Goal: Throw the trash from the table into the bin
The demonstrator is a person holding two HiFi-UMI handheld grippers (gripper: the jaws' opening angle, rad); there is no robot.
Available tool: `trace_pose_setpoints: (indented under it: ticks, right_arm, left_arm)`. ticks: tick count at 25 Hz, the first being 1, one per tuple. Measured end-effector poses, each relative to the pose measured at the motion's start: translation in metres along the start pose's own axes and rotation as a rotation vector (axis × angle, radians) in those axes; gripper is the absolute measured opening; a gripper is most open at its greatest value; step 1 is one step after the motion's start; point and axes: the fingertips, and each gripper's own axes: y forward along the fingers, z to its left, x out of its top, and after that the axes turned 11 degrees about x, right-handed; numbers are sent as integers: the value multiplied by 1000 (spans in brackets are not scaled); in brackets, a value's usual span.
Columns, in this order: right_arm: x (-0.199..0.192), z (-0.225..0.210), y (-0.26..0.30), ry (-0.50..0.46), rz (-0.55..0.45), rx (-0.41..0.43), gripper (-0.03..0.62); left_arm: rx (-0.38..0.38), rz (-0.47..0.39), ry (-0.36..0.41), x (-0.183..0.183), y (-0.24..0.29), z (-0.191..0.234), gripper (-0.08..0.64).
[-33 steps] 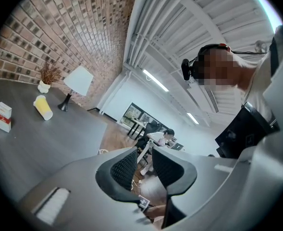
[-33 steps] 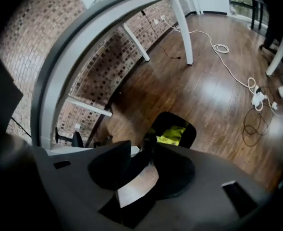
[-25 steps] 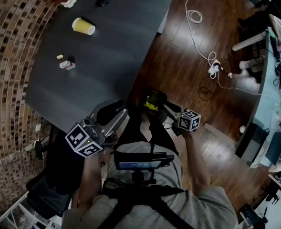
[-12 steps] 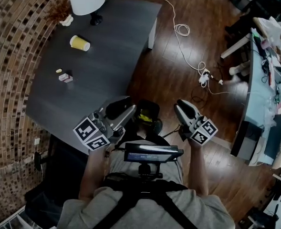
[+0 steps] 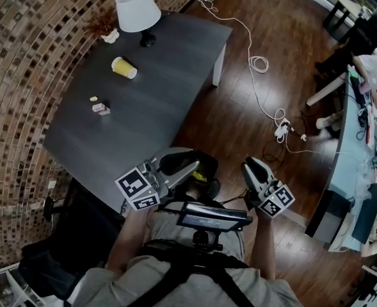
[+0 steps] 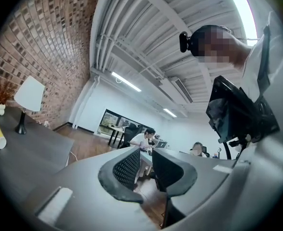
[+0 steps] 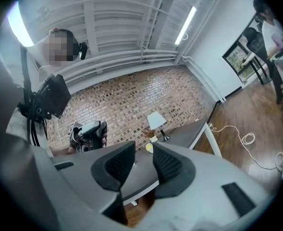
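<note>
Two claws, nothing in them: my left claw [image 6: 146, 170] is clenched, my right claw [image 7: 143, 165] is a little apart. The yellow cup [image 5: 124, 67] lies on the worktop [image 5: 159, 104] near the lamp [image 5: 138, 10]. I should open wide and grab its middle gently.

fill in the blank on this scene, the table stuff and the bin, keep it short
1. The yellow cup lies on its ___ on the table.
2. The lamp at the table's far end has a ___ shade.
3. Between the left gripper and the right gripper, on the floor, stands the ___.
4. The wall beside the table is made of ___.

Missing words: side; white; bin; brick
</note>
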Motion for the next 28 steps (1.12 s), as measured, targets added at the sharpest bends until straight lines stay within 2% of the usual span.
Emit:
trace_pose_setpoints:
  ticks: [9, 11, 13, 16, 20, 21, 22, 23, 28]
  right_arm:
    - [5, -4, -1, -14, 14, 38, 110]
    - [4, -8, 4, -15, 41, 51, 118]
    - [1, -13, 14, -22, 86, 67, 153]
    - [-5, -17, 42, -40, 162, 113, 156]
    - [-17, -7, 115, -100, 282, 204, 164]
    - [-22, -1, 139, -116, 322, 235, 206]
    - [-29, 4, 164, -135, 365, 271, 281]
    - [-36, 10, 191, -158, 410, 311, 302]
    - [-85, 44, 332, -351, 617, 472, 302]
  left_arm:
    - [38, -40, -52, 4, -2, -3, 91]
    - [61, -37, -54, 3, -4, -2, 91]
    - [87, -38, -61, 1, -7, 2, 91]
    - [140, -53, -81, 0, -21, 15, 91]
    - [237, -94, -121, 3, -56, 55, 91]
    - [266, -111, -136, 4, -68, 69, 91]
    - [300, -132, -153, 6, -80, 83, 91]
    - [336, -157, -171, 7, -93, 98, 91]
    - [548, -263, -239, 10, -169, 174, 91]
